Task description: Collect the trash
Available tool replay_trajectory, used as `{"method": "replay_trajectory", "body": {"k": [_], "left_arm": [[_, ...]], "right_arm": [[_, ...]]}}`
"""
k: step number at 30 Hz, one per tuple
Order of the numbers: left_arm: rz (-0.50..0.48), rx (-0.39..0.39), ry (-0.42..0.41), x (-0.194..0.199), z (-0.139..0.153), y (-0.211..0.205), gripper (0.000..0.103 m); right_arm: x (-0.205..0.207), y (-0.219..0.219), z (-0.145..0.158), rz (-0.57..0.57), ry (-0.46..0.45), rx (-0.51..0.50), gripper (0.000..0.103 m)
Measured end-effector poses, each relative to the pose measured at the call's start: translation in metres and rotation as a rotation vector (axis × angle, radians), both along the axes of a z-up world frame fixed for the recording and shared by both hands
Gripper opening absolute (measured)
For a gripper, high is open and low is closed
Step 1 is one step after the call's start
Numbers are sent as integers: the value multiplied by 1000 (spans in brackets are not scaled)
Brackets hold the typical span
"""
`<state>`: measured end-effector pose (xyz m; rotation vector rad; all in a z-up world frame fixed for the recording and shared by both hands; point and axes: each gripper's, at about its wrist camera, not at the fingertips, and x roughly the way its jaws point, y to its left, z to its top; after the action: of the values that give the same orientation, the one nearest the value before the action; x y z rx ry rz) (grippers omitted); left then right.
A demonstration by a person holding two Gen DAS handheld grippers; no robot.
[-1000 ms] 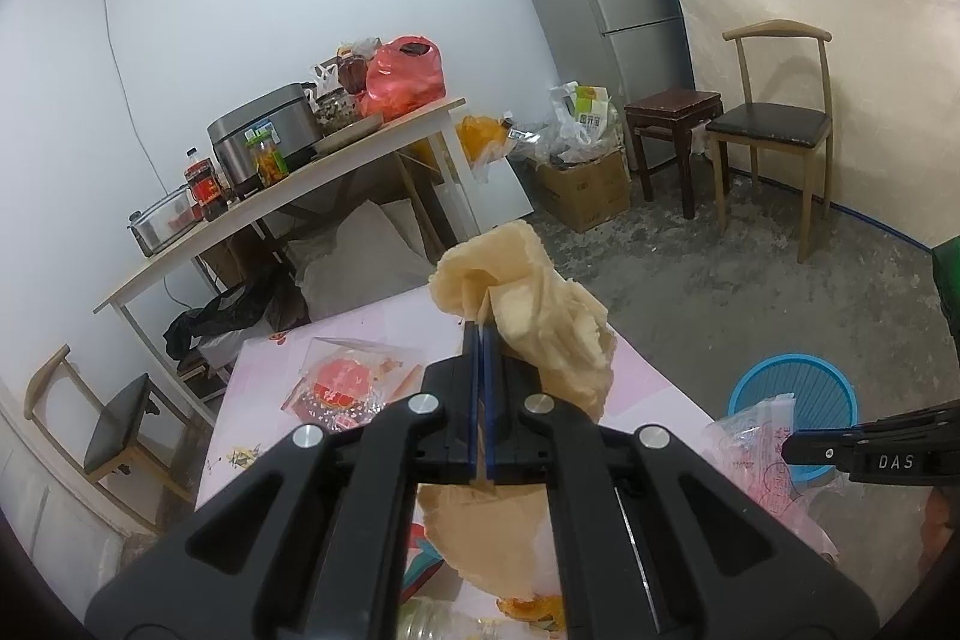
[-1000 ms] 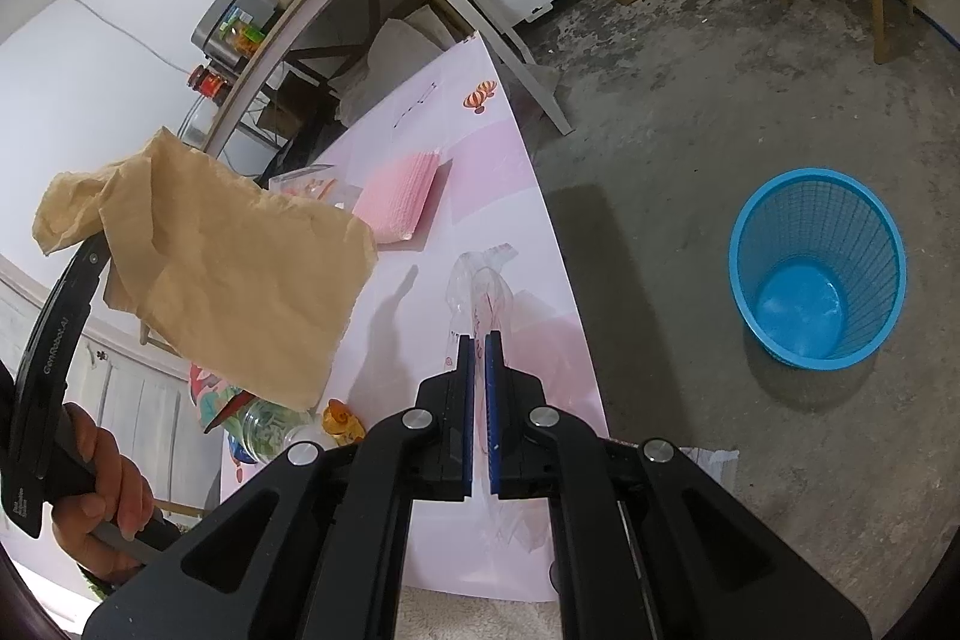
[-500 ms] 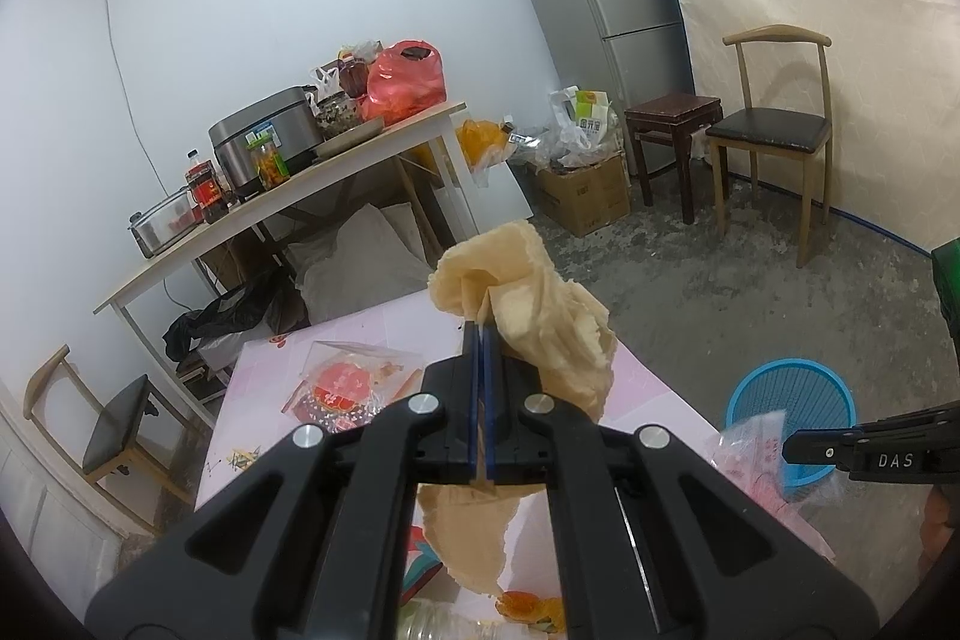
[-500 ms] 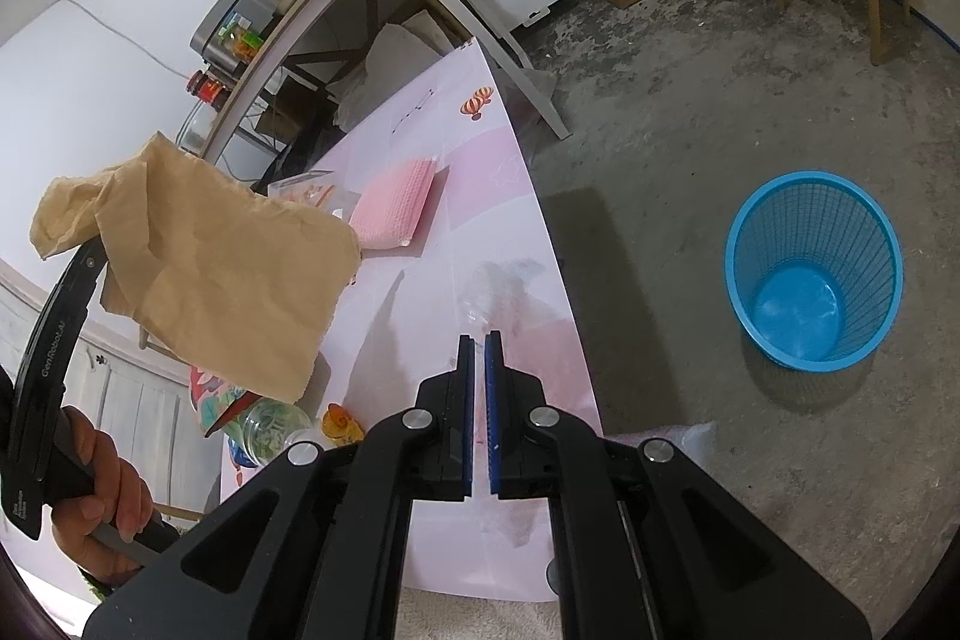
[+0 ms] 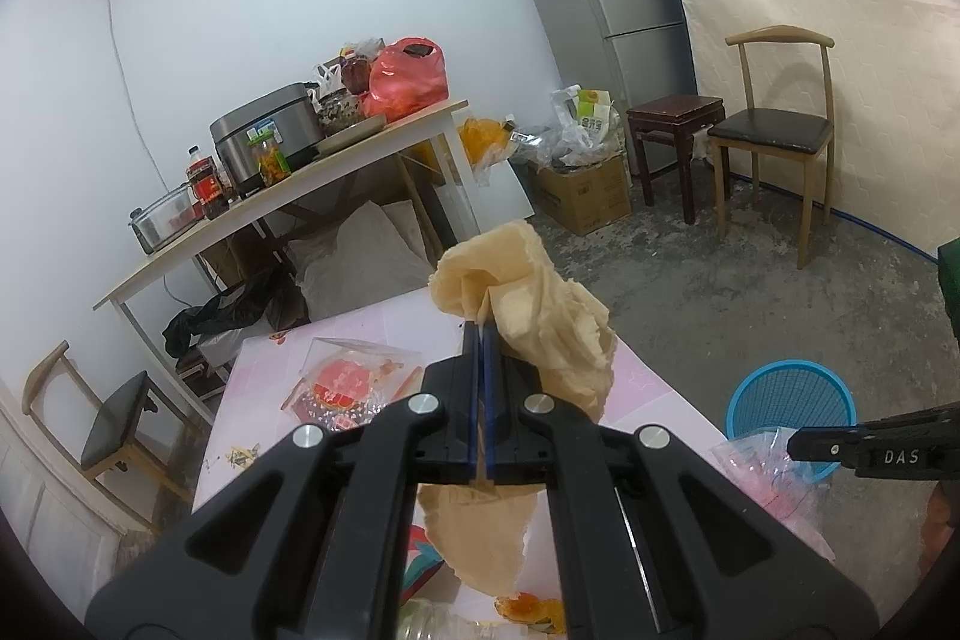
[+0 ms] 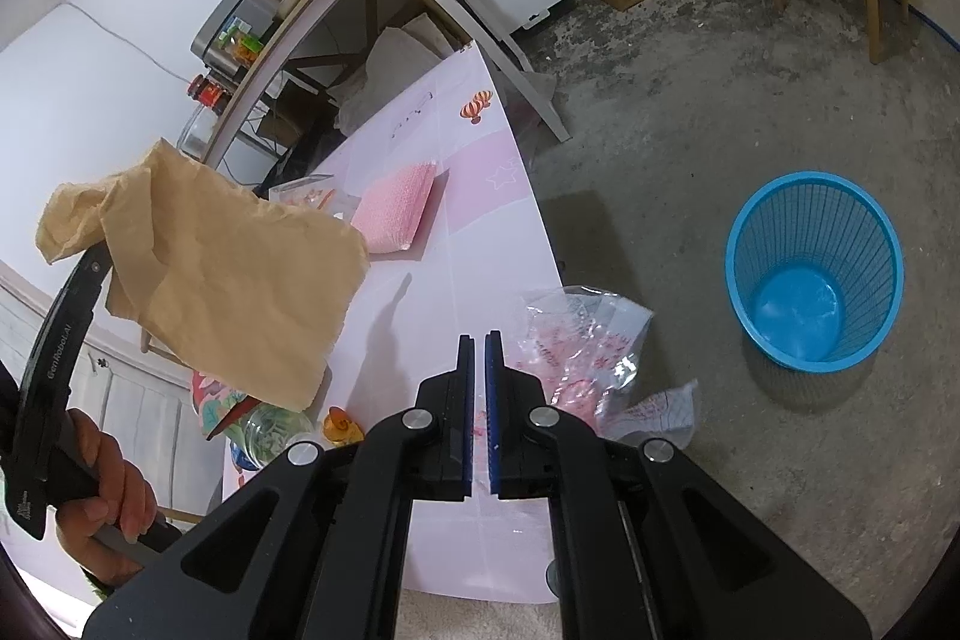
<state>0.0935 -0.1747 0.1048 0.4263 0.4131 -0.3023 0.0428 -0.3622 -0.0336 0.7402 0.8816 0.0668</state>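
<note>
Two tools are in view above the pink surface [image 6: 480,244]. The left tool [image 5: 480,334] is clamped tight on a crumpled tan paper [image 5: 552,316], which hangs clear of the surface (a hand [image 6: 102,484] grips that tool's handle in the right wrist view). The right tool [image 6: 480,340] has its fingers nearly together, pinching a clear plastic bag with pink print [image 6: 576,334] at the surface's edge, the bag spreading out to the right. A blue mesh bin [image 6: 813,274] stands on the concrete floor [image 6: 690,112], well apart from the surface. A pink cloth pad [image 6: 393,214] lies farther back, near a clear packet [image 5: 354,382].
</note>
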Motion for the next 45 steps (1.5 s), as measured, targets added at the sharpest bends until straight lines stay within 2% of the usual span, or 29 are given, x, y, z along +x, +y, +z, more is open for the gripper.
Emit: {"method": "replay_trajectory", "body": {"k": [6, 14, 21, 23, 25, 27, 29, 31, 33, 35, 39, 41, 45], "left_arm": [[6, -5, 4, 2, 5, 2, 0], [3, 0, 12, 5, 2, 3, 0], [-33, 30, 16, 6, -12, -6, 0], [-43, 45, 20, 5, -16, -12, 0], [-54, 55, 27, 3, -20, -17, 0], [-63, 69, 32, 1, -24, -22, 0], [-73, 90, 36, -1, -30, -31, 0], [-83, 106, 39, -7, -37, -35, 0], [-93, 126, 43, -9, -43, -41, 0], [-97, 141, 48, -8, -47, -46, 0], [-97, 144, 78, -1, -51, -48, 0], [-97, 140, 102, 7, -52, -47, 0], [-92, 138, 131, 23, -54, -50, 0]], "right_arm": [[-4, -1, 6, -19, -20, -1, 4], [-15, -12, -4, -62, -13, 31, 4], [-51, -47, -18, -169, -19, 59, 6], [-68, -60, -31, -219, 11, 36, 18], [-83, -67, -46, -264, 57, -18, 33], [-95, -70, -66, -292, 114, -94, 42], [-102, -67, -100, -300, 197, -191, 46], [-101, -63, -139, -270, 258, -235, 51], [-96, -57, -187, -218, 318, -220, 55], [-88, -55, -243, -179, 373, -147, 57], [-69, -64, -332, -226, 438, -14, 57], [-54, -64, -369, -268, 486, -41, 57], [-20, -49, -414, -236, 540, -136, 57]]}}
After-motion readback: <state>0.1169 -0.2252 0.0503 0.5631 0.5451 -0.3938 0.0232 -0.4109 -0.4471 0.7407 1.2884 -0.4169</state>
